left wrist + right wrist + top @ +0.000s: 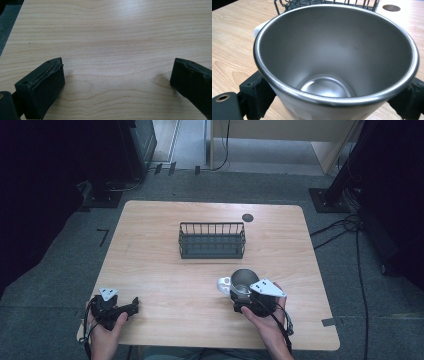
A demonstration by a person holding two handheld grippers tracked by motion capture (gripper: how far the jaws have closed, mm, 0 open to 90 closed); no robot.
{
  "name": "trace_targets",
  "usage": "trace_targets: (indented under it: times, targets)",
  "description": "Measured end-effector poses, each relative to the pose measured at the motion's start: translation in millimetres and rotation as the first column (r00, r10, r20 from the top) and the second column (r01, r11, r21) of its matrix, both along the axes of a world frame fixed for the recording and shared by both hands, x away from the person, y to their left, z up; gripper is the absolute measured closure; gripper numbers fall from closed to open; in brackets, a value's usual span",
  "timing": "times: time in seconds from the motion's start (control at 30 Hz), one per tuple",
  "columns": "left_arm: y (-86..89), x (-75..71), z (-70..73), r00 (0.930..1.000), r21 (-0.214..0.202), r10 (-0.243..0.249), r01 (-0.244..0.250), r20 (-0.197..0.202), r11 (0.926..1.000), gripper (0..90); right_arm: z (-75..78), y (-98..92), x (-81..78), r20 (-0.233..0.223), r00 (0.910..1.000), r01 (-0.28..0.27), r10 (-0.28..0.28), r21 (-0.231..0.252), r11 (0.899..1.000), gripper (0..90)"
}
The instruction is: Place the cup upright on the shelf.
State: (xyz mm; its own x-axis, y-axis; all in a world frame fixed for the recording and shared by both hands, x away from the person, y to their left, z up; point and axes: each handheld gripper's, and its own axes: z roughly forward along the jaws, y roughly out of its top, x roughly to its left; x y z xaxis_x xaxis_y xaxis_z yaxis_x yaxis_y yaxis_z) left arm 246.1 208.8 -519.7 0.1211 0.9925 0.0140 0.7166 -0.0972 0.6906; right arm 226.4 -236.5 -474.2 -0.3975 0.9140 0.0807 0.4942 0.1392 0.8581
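mug [242, 283] upright on worktop [165, 270], clamped between right gripper [248, 304] fingers [255, 96]; grasp done. basket [212, 240] beyond, empty; transfer likely left. left gripper [117, 82] wide open, holding nothing.

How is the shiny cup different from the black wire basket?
The cup is smooth silver metal with solid walls; the basket is dark and made of thin wires you can see through. The cup is round, the basket long and boxy. The right tongs grip the cup, while the basket stands alone farther back. Both are empty and open on top.
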Motion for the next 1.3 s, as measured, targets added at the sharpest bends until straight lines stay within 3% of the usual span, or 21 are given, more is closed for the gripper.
trace_targets:
  times: [0.37,1.3]
  targets:
    - [0.0,0.0,0.0,1.0000,0.000,0.000,0.000,0.000,1.0000,0.0,19.4,7.1,16.3,0.012,0.9996,-0.025,0.025,0.004,1.000,7.9]
    - [0.0,0.0,0.0,1.0000,0.000,0.001,-0.001,0.000,1.0000,0.0,67.4,22.5,75.8,0.040,0.9980,-0.049,0.048,0.005,0.999,7.9]
